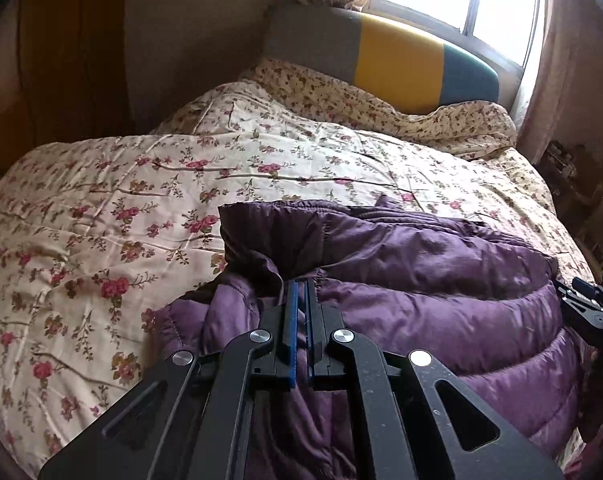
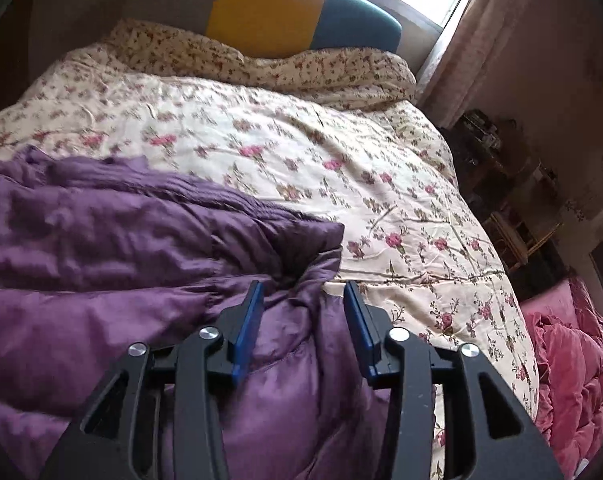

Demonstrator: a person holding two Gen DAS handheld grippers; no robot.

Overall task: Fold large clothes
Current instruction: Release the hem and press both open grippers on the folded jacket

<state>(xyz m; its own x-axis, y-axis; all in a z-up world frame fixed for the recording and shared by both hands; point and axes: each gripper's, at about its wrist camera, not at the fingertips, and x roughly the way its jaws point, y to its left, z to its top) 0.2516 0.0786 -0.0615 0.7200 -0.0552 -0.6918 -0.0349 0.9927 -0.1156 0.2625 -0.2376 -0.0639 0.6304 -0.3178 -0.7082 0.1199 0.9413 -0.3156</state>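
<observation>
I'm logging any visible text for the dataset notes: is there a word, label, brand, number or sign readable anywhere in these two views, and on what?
None: no readable text in either view.
Purple puffer jacket: no tag or brand showing.
Floral quilt: flower print only.
Left gripper and right gripper: no markings.
Headboard: plain grey, yellow and teal panels.
Clutter beside the bed: too dark and small to read.

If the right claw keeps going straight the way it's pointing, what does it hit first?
Most likely the purple puffer jacket: the right claw is open with a bunched fold of it between the fingers. The floral bedspread lies beyond, though depth is hard to judge.
</observation>
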